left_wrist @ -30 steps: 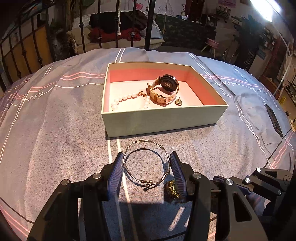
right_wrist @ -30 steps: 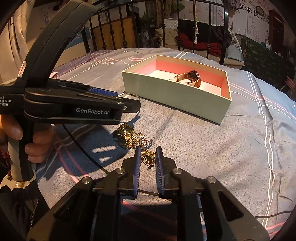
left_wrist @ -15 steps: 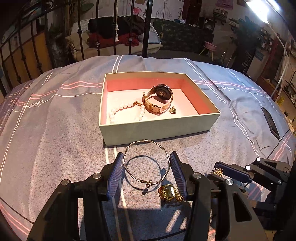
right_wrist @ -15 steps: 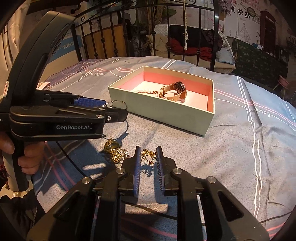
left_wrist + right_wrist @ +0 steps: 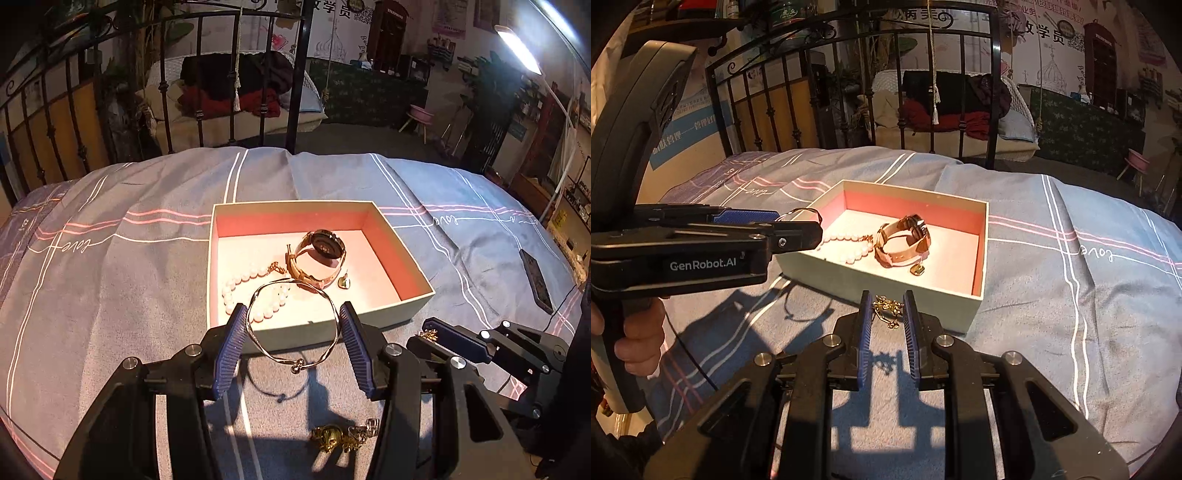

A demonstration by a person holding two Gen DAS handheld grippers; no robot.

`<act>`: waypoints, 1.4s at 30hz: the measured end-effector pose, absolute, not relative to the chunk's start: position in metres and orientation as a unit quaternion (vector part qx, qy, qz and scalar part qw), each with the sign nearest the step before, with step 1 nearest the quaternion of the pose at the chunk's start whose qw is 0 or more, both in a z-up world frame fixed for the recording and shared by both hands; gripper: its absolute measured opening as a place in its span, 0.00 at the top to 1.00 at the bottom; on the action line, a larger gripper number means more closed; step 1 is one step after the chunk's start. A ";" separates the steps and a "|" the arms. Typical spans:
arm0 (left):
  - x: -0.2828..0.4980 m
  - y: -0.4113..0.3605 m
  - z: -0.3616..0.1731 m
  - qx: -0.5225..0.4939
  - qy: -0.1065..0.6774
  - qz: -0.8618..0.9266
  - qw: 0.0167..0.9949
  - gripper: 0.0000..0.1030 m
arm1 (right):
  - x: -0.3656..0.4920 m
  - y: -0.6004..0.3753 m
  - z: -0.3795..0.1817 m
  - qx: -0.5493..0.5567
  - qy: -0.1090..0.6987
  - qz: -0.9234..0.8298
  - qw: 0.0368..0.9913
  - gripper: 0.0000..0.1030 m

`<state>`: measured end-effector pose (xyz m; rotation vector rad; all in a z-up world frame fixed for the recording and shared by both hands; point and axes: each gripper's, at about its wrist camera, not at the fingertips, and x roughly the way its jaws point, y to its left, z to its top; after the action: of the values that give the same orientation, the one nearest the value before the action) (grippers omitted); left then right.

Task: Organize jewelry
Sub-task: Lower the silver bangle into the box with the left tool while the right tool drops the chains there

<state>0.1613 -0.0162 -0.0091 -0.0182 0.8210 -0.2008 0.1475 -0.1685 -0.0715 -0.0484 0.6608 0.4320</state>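
the left gripper [image 5: 293, 334] has its jaws clamped on a bangle [image 5: 293, 325], held in the air at the box's [image 5: 332, 328] near wall. the right gripper [image 5: 886, 314], jaws pinched on a gold chain [image 5: 886, 308], hangs just before that box, where a watch [image 5: 905, 240] and pearls [image 5: 846, 249] lie.

**Bed surface: items found resting on it**

The bed [image 5: 147, 280] was covered by a grey-blue sheet with pink and white stripes. An open box [image 5: 413, 306] with a pink interior sat near its middle. A gold trinket [image 5: 332, 437] lay on the sheet nearer the camera than the box; a dark phone [image 5: 535, 277] lay well right of the box.
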 end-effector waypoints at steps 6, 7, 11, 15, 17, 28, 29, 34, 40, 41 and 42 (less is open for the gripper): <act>0.195 -0.017 -0.007 -0.026 0.405 -0.098 0.909 0.51 | 0.185 -0.165 -0.056 -0.029 0.306 0.185 0.933 0.83; 0.202 -0.017 -0.010 -0.030 0.412 -0.094 0.906 0.51 | 0.192 -0.164 -0.056 -0.030 0.310 0.182 0.933 0.83; 0.222 -0.017 -0.022 -0.026 0.430 -0.083 0.899 0.51 | 0.217 -0.163 -0.063 -0.038 0.326 0.165 0.930 0.83; 0.233 -0.014 -0.031 -0.029 0.444 -0.078 0.892 0.51 | 0.228 -0.161 -0.070 -0.038 0.341 0.162 0.925 0.83; 0.234 -0.014 -0.034 -0.028 0.447 -0.077 0.891 0.51 | 0.229 -0.161 -0.074 -0.038 0.344 0.162 0.924 0.83; 0.244 -0.012 -0.048 -0.023 0.466 -0.069 0.882 0.51 | 0.235 -0.158 -0.081 -0.044 0.354 0.167 0.919 0.83; 0.244 -0.012 -0.048 -0.022 0.467 -0.068 0.881 0.51 | 0.234 -0.158 -0.081 -0.044 0.354 0.166 0.919 0.83; 0.245 -0.012 -0.049 -0.024 0.469 -0.067 0.880 0.51 | 0.234 -0.157 -0.081 -0.047 0.357 0.168 0.918 0.83; 0.243 -0.011 -0.047 -0.027 0.466 -0.066 0.882 0.47 | 0.229 -0.157 -0.080 -0.052 0.356 0.161 0.919 0.69; 0.241 -0.010 -0.045 -0.028 0.463 -0.067 0.883 0.46 | 0.227 -0.158 -0.078 -0.051 0.352 0.158 0.921 0.55; 0.239 -0.010 -0.042 -0.028 0.459 -0.068 0.885 0.43 | 0.225 -0.159 -0.076 -0.047 0.346 0.155 0.924 0.49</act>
<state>0.2391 -0.0097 -0.0421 -0.0580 0.9549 -0.1410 0.2248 -0.1591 -0.0755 -0.0969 0.7095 0.3176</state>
